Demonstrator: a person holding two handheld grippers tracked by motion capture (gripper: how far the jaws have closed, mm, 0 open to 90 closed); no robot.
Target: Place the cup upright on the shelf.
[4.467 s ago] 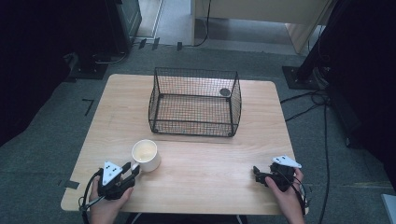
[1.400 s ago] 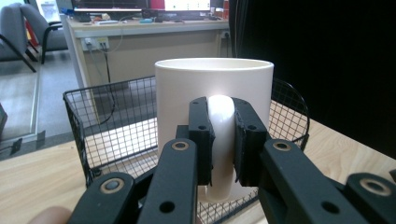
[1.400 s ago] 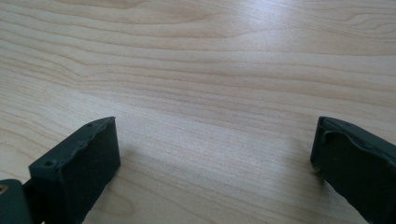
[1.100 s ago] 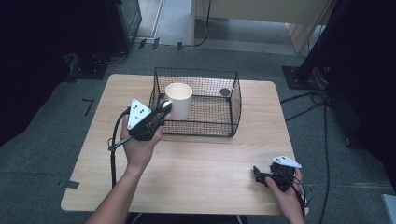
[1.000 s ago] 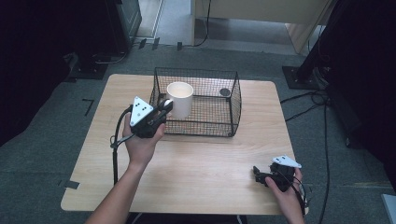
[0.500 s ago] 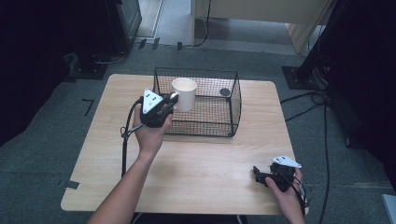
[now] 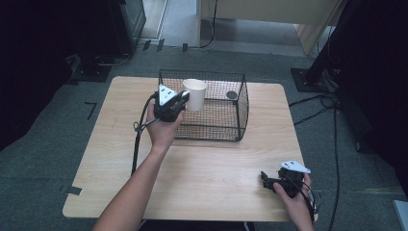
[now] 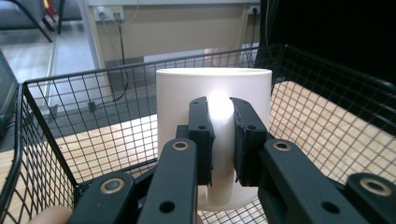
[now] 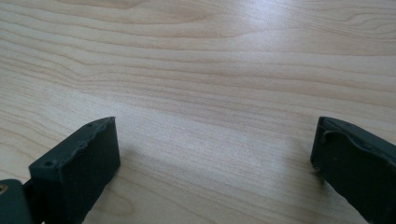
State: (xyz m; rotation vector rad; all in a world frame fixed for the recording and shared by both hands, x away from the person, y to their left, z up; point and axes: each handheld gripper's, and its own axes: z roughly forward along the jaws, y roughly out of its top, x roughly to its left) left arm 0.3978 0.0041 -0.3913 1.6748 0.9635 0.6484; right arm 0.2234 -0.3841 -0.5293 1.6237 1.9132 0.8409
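We hold the white mug (image 8: 213, 135) by its handle in the clenched left tongs (image 8: 219, 135), above the wire basket (image 7: 211, 126); a low carry could clip the rim. Right tongs (image 9: 215, 154) rest released on the tabletop (image 7: 211, 178).

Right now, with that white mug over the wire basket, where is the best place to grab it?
By its handle, from the side, as the left gripper does: the white mug stands upright and the handle juts out, slim enough for both jaws to pinch.
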